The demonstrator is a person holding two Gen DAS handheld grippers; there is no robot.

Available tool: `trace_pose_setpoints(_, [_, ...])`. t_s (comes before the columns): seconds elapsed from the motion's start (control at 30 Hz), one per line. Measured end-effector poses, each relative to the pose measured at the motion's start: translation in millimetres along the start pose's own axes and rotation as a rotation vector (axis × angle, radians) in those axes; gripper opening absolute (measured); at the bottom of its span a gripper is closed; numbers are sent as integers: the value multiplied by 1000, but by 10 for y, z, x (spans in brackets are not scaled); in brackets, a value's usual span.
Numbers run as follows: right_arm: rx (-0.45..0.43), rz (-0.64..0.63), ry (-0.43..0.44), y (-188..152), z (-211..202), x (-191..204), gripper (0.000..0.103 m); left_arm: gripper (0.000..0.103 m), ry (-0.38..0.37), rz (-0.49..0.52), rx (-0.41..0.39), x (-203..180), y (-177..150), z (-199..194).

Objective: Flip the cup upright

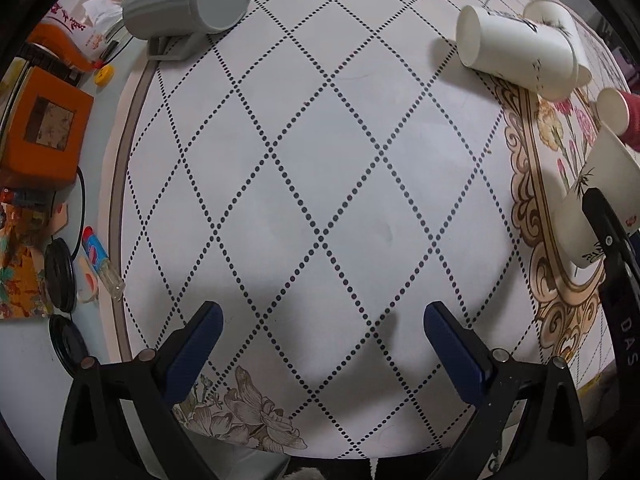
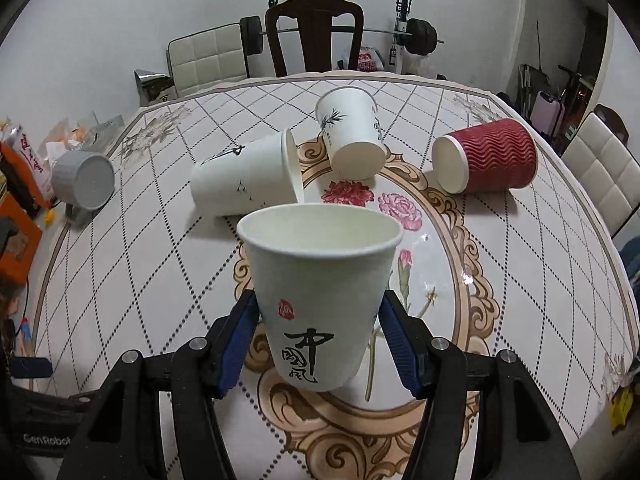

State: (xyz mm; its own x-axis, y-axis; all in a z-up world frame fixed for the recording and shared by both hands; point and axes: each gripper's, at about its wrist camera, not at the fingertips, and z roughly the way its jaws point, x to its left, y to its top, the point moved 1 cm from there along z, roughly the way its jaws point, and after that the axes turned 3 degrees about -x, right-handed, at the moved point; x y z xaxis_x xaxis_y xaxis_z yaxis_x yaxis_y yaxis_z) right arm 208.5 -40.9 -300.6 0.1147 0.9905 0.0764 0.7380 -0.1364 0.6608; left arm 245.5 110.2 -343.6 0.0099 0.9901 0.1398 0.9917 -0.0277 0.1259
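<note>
While the right gripper (image 2: 318,344) clasped one upright white cup (image 2: 320,292) at lower centre, three paper cups and one grey mug (image 2: 84,180) lay tipped, seemingly untouched; the left gripper (image 1: 322,344) gaped empty.

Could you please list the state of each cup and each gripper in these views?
White calligraphy cup: upright, mouth up, between the right gripper's pads.
Large white cup: lying on its side.
Bamboo-print cup: lying tipped, base toward camera.
Red ripple cup: on its side.
Grey mug: on its side.
Right gripper: closed on the calligraphy cup.
Left gripper: open, empty.
</note>
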Motion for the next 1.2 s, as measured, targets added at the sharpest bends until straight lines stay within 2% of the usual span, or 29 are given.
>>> trace_pose_setpoints(0.13, [36,9,4,-72,-33,-43,65,103,1,1,-2,1,-70,-1])
trace_pose_setpoints(0.3, [103,8,-4,-153,-61,-107,77,103,17,-3,-27,-45,-172,-130])
trace_pose_setpoints(0.63, [105,-37,-41,-223,-589,-338,98,103,48,-41,-136,-171,-540,-686])
trace_pose_setpoints(0.8, [80,-30,-57,-204,-1071,-554,102,103,44,-43,-212,-320,-756,-1161])
trace_pose_setpoints(1.2, [9,-33,-37,31,-2738,-880,103,103,-9,-29,-449,-464,-1388,-2593])
